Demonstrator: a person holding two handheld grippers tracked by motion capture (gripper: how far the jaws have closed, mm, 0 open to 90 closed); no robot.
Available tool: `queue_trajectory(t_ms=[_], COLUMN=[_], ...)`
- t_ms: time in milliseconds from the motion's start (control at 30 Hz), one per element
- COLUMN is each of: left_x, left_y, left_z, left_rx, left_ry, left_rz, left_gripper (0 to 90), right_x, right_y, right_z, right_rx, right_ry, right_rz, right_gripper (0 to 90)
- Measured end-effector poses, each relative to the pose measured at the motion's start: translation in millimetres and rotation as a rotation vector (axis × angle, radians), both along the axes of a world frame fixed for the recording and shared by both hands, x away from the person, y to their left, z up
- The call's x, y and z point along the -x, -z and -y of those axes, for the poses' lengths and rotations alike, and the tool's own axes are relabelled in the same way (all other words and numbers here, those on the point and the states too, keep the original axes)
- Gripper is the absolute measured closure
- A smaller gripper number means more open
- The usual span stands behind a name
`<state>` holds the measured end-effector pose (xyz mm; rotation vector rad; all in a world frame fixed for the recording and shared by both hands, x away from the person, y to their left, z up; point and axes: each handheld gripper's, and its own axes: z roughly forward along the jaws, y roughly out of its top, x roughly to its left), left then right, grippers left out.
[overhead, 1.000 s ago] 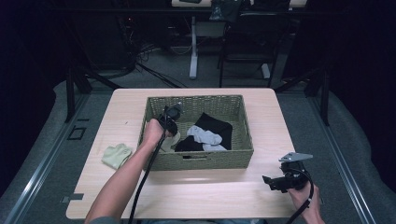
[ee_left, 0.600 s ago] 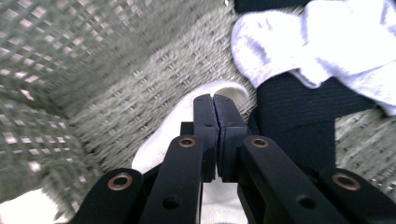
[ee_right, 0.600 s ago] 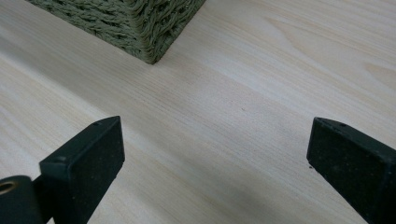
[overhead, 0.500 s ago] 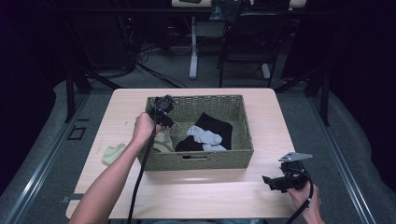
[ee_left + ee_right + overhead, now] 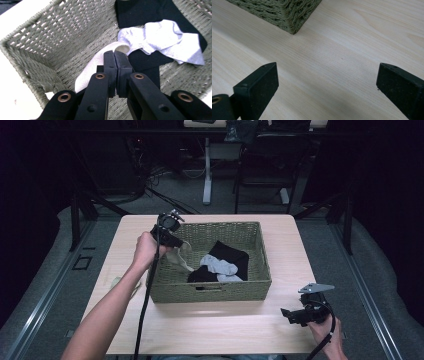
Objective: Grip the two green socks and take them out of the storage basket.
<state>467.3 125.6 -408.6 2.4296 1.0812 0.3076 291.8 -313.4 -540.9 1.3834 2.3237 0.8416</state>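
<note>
Pinching a pale sock [image 5: 100,65] in my left gripper [image 5: 115,56] above the basket [image 5: 260,285] (fingers clenched); right gripper [image 5: 327,82] gapes over bare tabletop [image 5: 352,45].

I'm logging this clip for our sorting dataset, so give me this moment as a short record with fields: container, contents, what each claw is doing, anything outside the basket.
container: woven basket on a wooden table
contents: black sock, grey sock
left claw: shut on a cream sock, raised over the basket's left end
right claw: open, holding nothing, low over the table near the basket's corner
outside basket: a pale green item on the table left of the basket, partly hidden by the forearm
</note>
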Motion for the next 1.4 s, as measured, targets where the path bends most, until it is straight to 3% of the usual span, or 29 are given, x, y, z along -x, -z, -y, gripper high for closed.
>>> queue_trajectory(t_ms=[767,1000,1400], left_x=[-1.0,-2.6,4.5], left_y=[-57.7,-70.9,-97.9], left_z=[-3.4,-13.1,-44.9], left_rx=[0.041,0.049,0.102], left_ry=[0.021,0.003,-0.051], left_rz=[0.053,0.065,0.114], left_gripper=[89.2,89.2,89.2], right_x=[-0.3,-0.1,-0.2], right_y=[0.1,0.3,0.3], right_z=[0.2,0.2,-0.3], right_rx=[0.008,0.006,0.009], right_ry=[0.000,0.001,0.001], right_rz=[-0.003,-0.008,-0.008], right_gripper=[3.8,3.8,3.8])
